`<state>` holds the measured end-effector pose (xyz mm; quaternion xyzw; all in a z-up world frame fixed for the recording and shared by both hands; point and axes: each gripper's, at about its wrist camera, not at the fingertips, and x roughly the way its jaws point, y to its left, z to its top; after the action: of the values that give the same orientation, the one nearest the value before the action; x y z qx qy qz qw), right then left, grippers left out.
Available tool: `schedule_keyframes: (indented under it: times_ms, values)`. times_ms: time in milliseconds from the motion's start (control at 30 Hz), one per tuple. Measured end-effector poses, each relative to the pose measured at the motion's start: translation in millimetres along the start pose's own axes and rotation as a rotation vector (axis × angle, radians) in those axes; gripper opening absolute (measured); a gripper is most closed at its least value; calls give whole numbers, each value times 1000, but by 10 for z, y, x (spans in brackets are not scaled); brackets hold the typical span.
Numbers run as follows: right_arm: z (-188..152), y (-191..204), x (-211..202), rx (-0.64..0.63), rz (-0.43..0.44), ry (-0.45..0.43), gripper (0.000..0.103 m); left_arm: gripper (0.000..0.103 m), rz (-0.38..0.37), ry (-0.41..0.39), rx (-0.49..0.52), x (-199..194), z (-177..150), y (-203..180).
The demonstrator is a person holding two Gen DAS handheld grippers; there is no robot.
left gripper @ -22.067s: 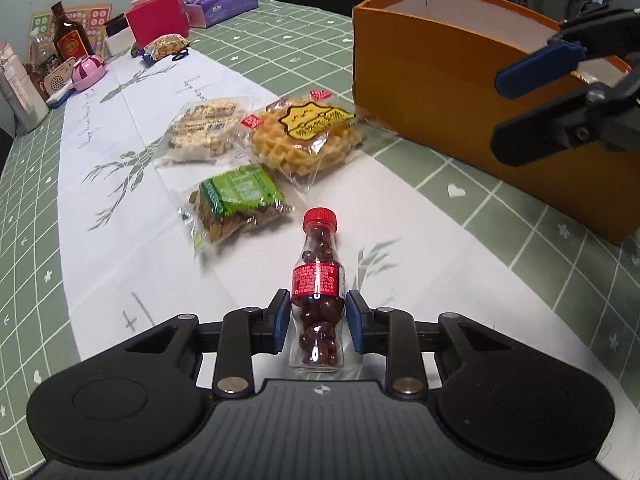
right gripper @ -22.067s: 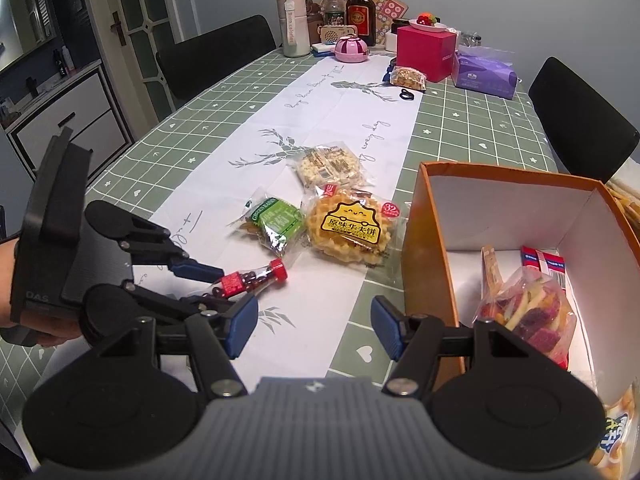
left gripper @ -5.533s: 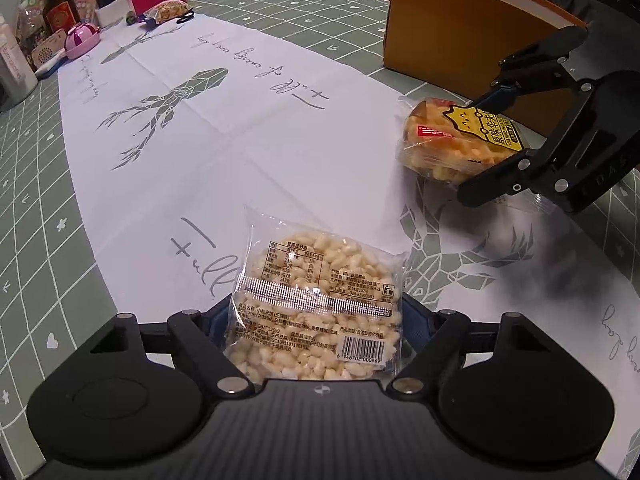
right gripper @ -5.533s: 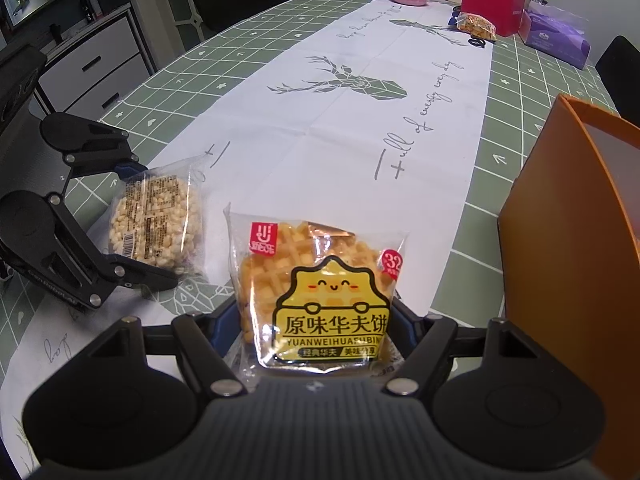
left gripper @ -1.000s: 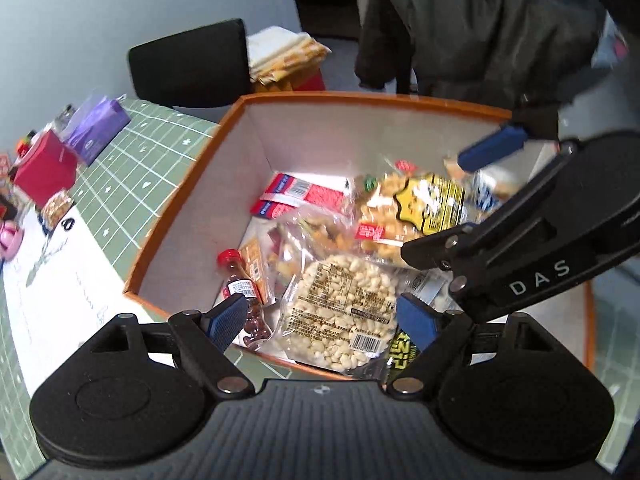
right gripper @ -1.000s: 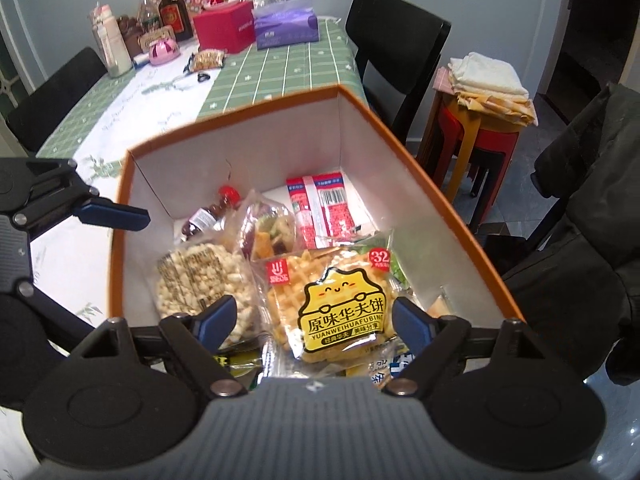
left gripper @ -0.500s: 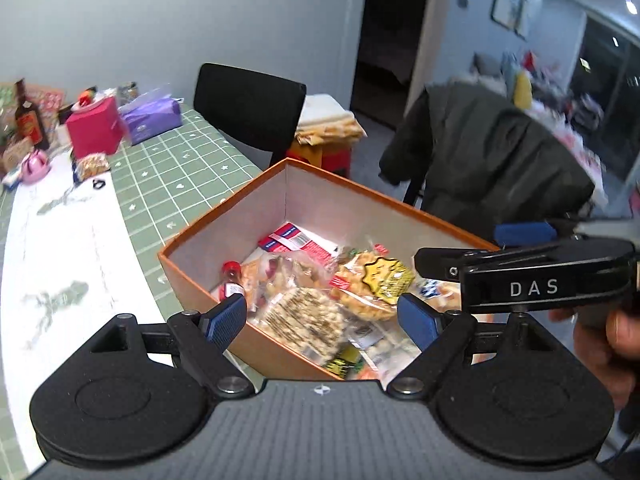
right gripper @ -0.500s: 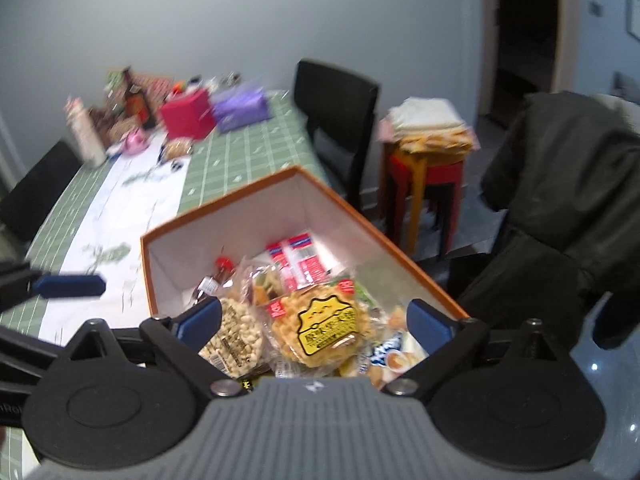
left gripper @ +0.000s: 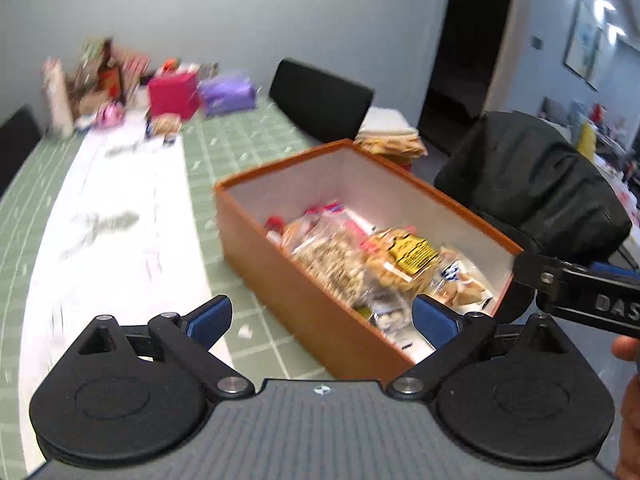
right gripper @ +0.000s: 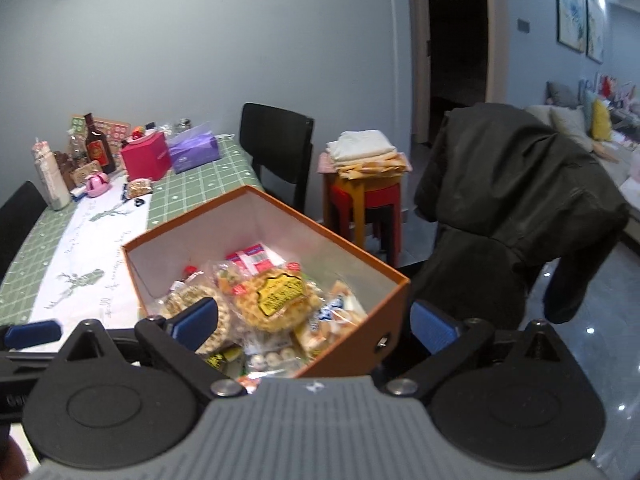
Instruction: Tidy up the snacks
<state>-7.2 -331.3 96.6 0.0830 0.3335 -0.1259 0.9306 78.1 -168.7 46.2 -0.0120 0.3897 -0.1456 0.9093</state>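
The left claw (left gripper: 320,320) hangs above the near edge of the surface (left gripper: 216,160), its blue pads spread wide and opening, with nothing between them. The right claw (right gripper: 312,322) hovers over the near end of the orange box (right gripper: 360,332), its jaws also opening wide and empty.

The snacks all lie inside the box, which stands at the near right corner of the surface. From left to right in the right wrist view: a small bottle with a red cap (right gripper: 190,270), a clear packet of pale puffed pieces (right gripper: 192,300), a red and white packet (right gripper: 252,258) against the far wall, a round waffle cake in a yellow-labelled wrapper (right gripper: 276,296), and a blue and white packet (right gripper: 332,312).

These look light and soft. The film wrappers are probably slippery and would crumple, and the waffle and puffed pieces would likely crush under a hard squeeze, so a gentle hold across a packet's sealed edge seems best. The bottle seems stiffer and suits a grip round its body.

The surface wears a green checked cloth with a white runner (right gripper: 96,240). At its far end stand bottles, a pink box (right gripper: 146,156) and a purple tissue pack (right gripper: 194,152). To the right are a black chair (right gripper: 276,148), a red stool stacked with folded cloth (right gripper: 364,192), and a dark coat (right gripper: 516,200) draped over another chair.
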Motion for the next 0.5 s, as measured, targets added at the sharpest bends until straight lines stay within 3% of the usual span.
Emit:
schedule_keyframes:
  times_ms: [200,500]
  values:
    - [-47,-62,53,100,4,97,100,103,11,-14,16,-43,16,117]
    - [-81,216,129,0,-27,127,100,103,-1,-14,15,-85,-14,131]
